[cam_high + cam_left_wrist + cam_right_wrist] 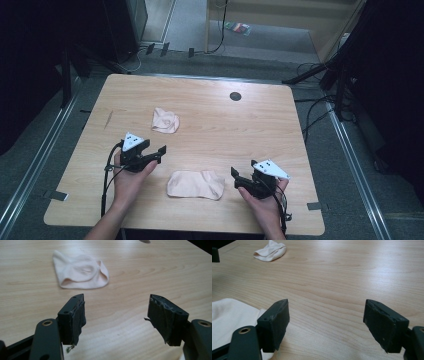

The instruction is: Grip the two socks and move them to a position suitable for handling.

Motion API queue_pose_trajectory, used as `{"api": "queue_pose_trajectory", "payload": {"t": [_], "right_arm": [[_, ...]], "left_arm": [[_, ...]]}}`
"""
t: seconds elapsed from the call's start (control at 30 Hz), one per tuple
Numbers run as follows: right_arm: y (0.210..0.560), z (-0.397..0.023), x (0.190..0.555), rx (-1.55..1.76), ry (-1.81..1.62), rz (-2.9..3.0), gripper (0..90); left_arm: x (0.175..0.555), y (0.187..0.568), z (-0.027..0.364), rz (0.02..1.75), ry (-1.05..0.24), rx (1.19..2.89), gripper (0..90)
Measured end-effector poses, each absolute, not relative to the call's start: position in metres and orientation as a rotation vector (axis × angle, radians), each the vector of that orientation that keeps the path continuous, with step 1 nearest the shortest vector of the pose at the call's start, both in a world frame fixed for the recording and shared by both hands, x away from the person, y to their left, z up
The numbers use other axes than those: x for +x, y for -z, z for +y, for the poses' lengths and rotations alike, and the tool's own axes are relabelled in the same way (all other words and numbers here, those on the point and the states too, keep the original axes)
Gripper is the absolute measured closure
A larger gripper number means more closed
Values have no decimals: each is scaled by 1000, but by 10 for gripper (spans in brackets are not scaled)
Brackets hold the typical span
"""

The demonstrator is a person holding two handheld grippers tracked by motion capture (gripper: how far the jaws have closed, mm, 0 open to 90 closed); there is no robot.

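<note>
Two pale socks are lying on the desk (280,150): the flattened sock (196,184) near the front edge, between both hands, and the crumpled sock (165,120) farther toward the back-left corner. The left tongs (159,153) and right tongs (234,176) are both standing released, grasping nothing. The right tongs should be closing on the flattened sock's nearest edge, low to the wood. No legible writing is showing.
</note>
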State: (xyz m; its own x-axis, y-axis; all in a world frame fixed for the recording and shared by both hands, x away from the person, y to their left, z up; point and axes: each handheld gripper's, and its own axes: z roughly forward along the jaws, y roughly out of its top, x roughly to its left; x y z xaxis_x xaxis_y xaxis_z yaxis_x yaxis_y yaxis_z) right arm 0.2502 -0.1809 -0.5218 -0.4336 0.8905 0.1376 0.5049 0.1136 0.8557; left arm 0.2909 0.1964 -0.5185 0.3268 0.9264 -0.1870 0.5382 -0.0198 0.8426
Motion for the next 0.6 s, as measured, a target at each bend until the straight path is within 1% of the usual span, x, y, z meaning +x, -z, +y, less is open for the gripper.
{"api": "queue_pose_trajectory", "payload": {"t": [0.2,0.6], "right_arm": [[523,-181,252,1372,-1257,1975,226],[524,-178,253,1373,-1240,1980,237]], "left_arm": [[310,518,198,1358,-564,1674,310],[347,521,192,1392,-618,1709,326]]}}
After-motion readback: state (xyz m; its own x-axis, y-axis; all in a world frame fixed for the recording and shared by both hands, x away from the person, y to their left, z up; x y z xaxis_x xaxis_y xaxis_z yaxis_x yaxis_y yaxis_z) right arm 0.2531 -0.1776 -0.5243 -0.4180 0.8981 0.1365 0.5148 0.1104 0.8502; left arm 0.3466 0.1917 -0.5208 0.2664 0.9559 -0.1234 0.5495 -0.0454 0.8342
